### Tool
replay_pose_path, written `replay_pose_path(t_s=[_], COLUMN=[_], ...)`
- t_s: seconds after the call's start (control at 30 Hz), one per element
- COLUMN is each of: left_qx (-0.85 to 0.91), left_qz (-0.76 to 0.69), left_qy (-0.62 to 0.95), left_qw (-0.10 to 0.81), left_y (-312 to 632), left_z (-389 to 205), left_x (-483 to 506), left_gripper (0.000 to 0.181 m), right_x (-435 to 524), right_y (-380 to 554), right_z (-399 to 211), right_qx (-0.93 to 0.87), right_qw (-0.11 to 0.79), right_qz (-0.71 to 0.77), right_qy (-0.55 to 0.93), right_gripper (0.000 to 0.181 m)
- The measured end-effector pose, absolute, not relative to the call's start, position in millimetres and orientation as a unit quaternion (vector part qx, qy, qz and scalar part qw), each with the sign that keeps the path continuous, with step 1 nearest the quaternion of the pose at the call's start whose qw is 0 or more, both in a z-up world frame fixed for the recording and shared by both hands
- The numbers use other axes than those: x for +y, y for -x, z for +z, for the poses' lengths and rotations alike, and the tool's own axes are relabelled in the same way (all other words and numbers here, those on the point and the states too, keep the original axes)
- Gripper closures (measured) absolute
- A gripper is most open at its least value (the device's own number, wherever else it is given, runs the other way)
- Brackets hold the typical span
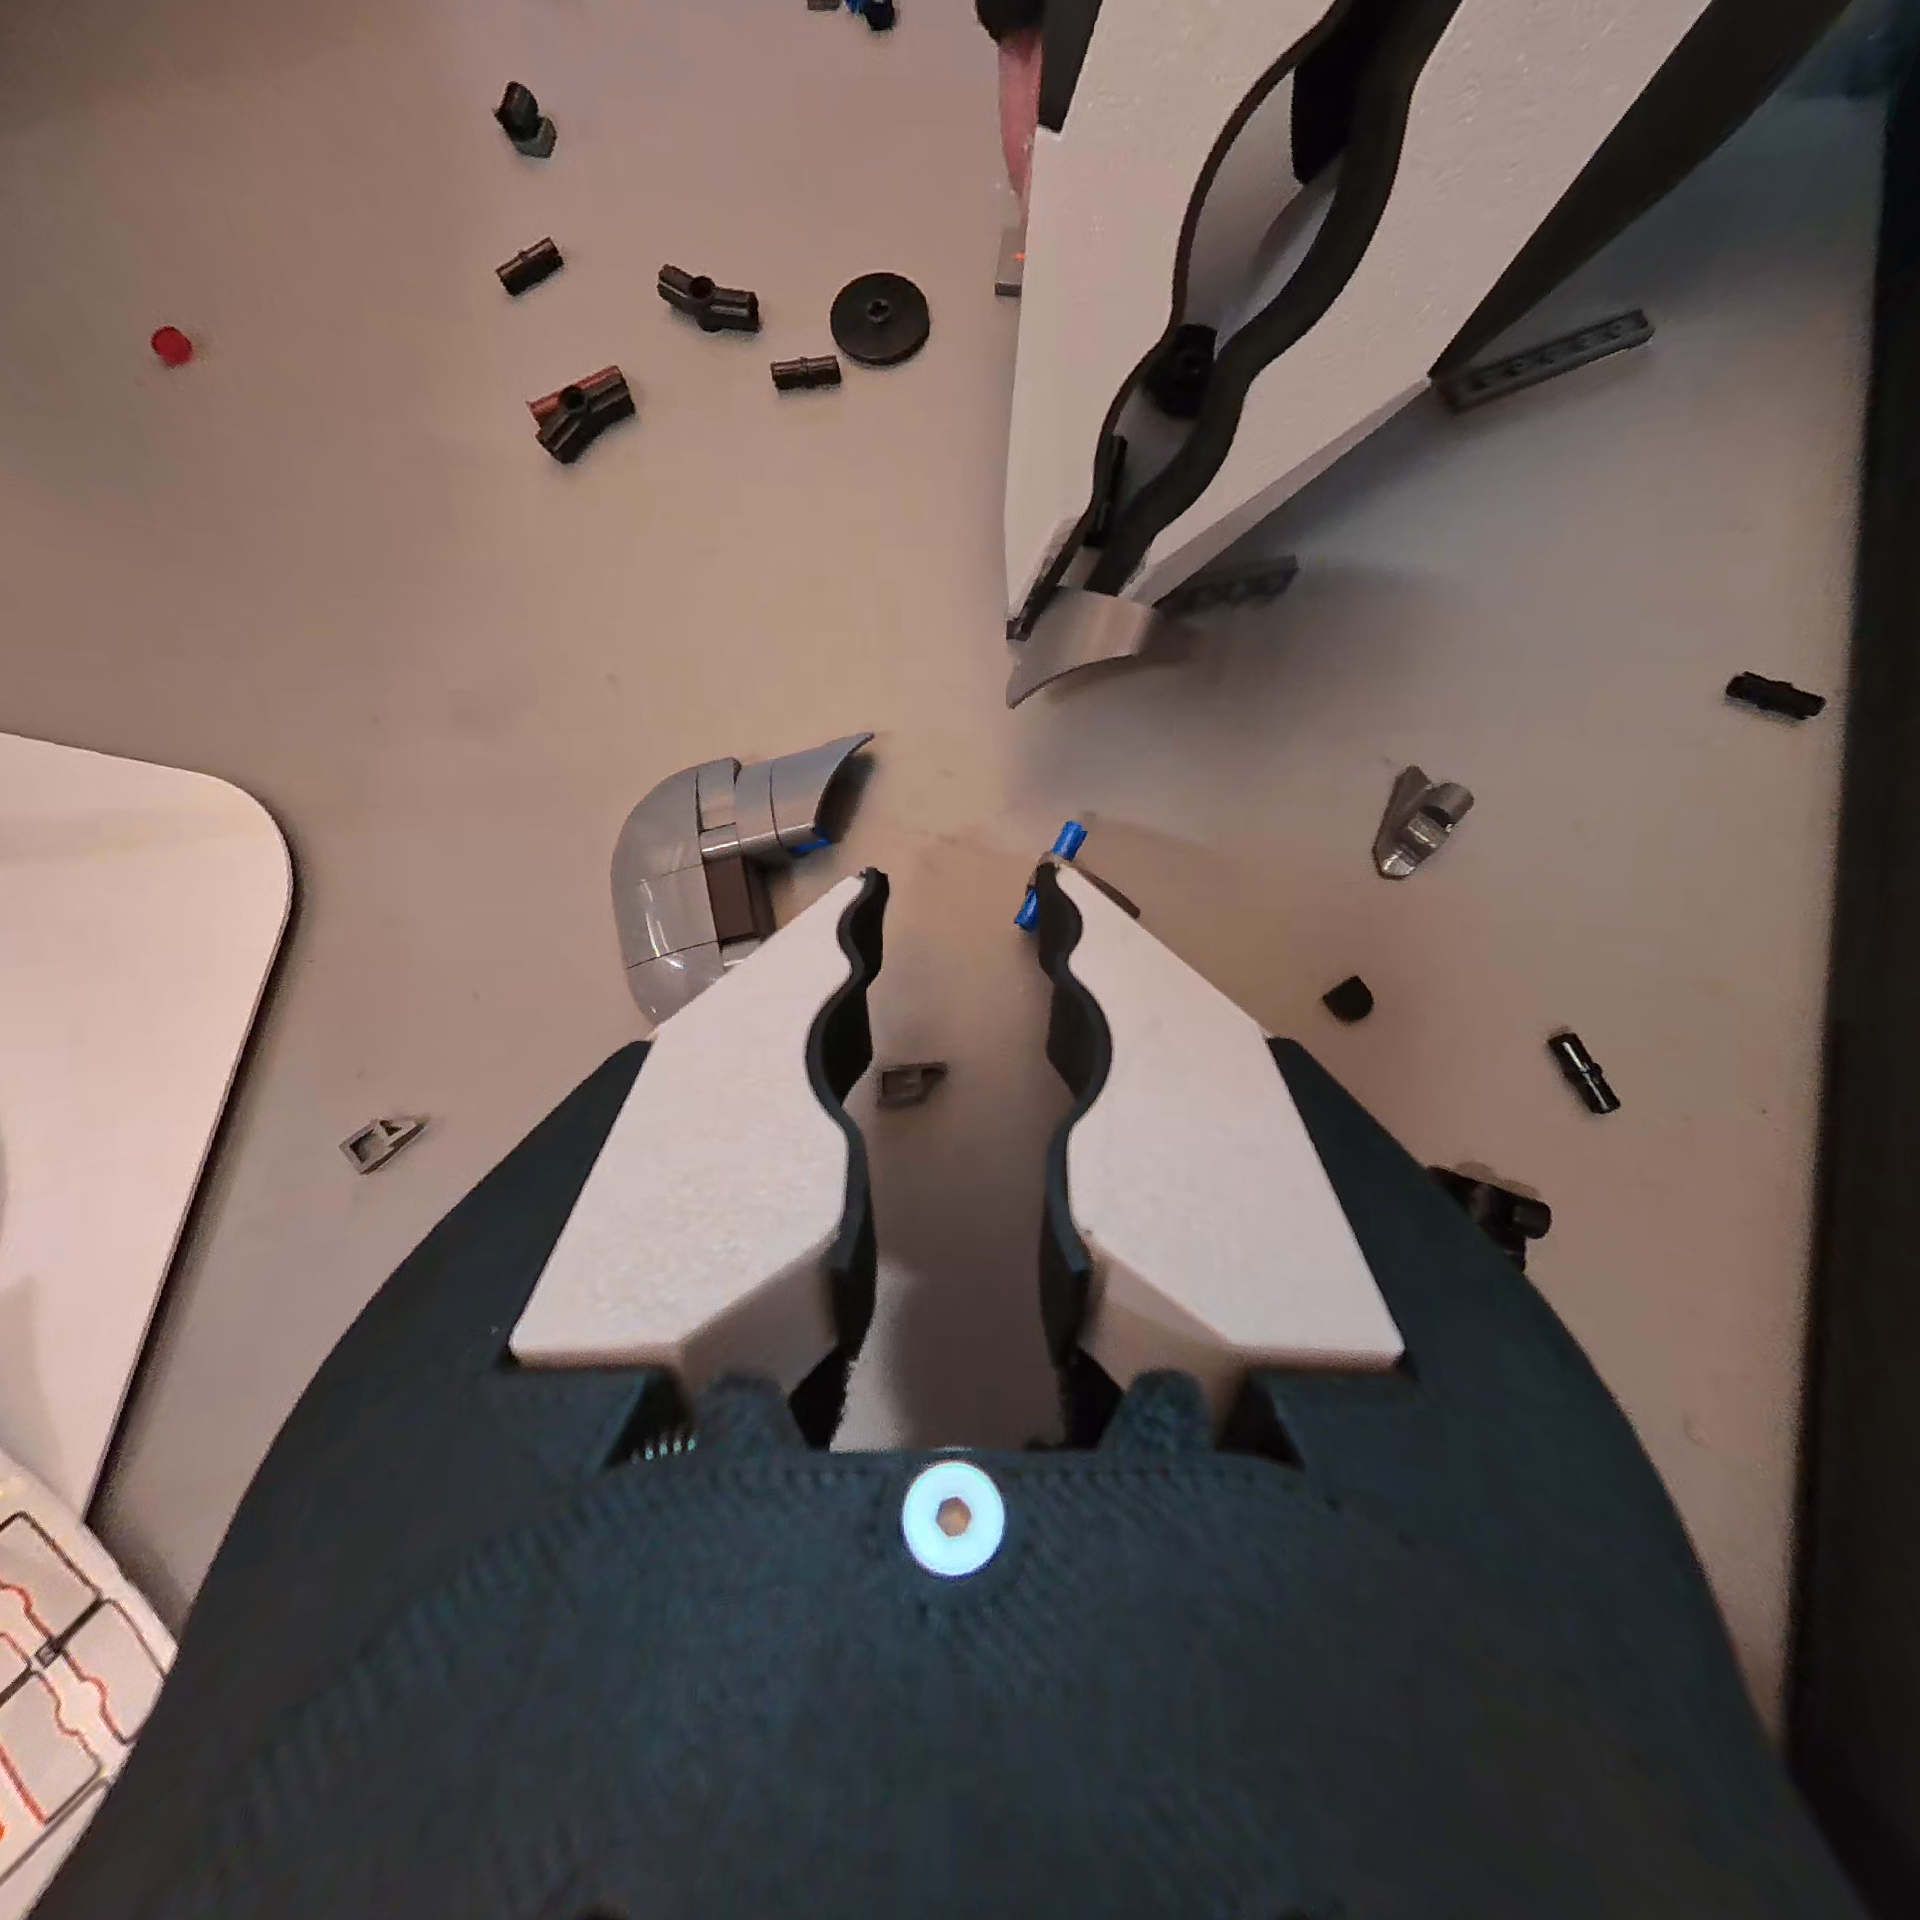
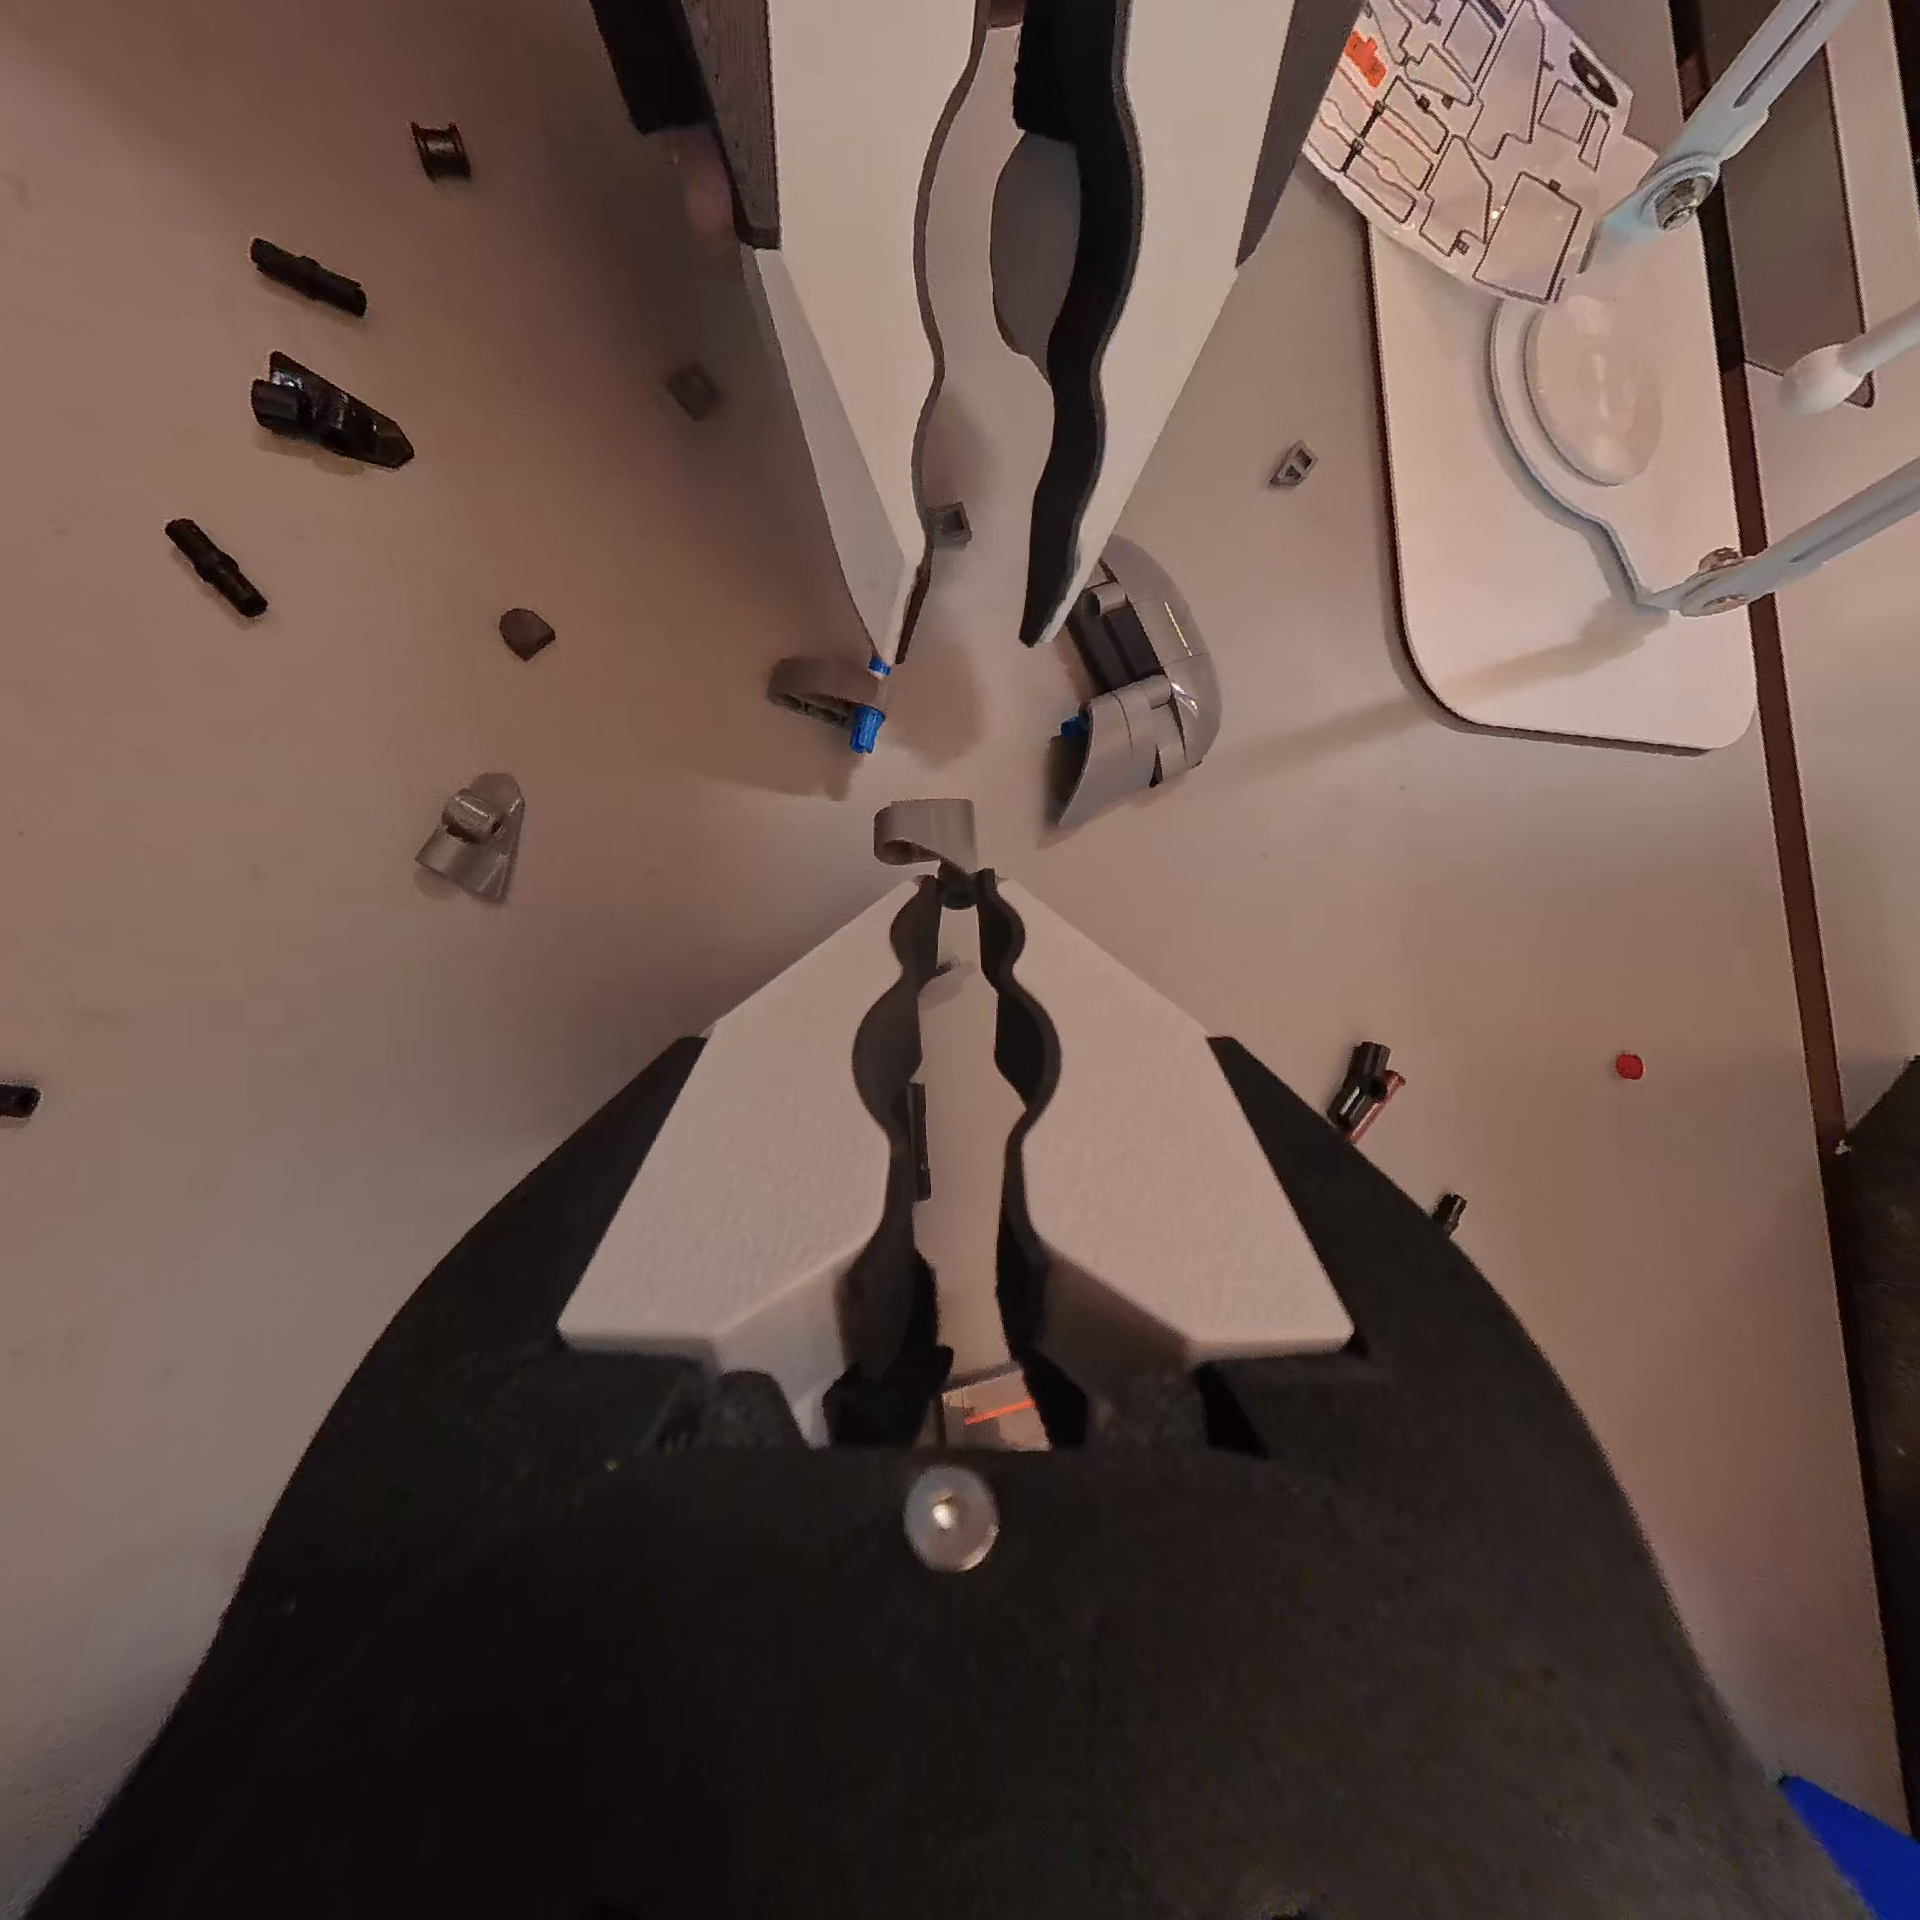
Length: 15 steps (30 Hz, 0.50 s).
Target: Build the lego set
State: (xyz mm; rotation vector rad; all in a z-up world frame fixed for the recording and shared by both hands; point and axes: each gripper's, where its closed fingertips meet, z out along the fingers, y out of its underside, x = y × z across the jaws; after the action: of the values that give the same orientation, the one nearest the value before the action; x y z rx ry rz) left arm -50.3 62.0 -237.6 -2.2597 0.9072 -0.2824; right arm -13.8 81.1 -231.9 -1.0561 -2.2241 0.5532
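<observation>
On the pale bench [image 2: 312,1143], the right tool [image 2: 956,883] pinches a small curved grey piece [image 2: 925,826] at its tips. The left tool [image 1: 961,883] stands apart, empty, beside a grey elbow assembly [image 1: 686,894]. The pieces look light, rigid and slippery; grip flat sides.

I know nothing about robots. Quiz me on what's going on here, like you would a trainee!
1. True or false: the jaws of the left gripper are open.
2. What is pinched at the tip of the right gripper? A) a yellow wheel B) a grey curved piece C) a green plate
3. Fill in: the small round stud lying alone on the table is coloured ___.

Key: 1 true; 2 B; 3 red.
</observation>
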Motion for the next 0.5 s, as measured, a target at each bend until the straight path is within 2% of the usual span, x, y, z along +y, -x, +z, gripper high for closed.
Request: replay_pose_path(t_s=[0.3, 0.5], left_qx=[0.392, 0.444], left_qz=[-0.093, -0.03], left_qy=[0.821, 0.794], left_qw=[0.404, 0.414], left_y=[26.4, 11.6], left_z=[-212.1, -212.8], left_x=[65.8, 67.3], left_gripper=[0.152, 0.156], right_x=[76.9, 75.7], right_y=[18.4, 20.0], right_z=[-226.9, -227.8], right_qx=[-0.833, -0.828], right_qw=[0.312, 0.306], right_qz=[0.225, 0.234], right_qy=[0.398, 0.407], right_gripper=[0.176, 0.176])
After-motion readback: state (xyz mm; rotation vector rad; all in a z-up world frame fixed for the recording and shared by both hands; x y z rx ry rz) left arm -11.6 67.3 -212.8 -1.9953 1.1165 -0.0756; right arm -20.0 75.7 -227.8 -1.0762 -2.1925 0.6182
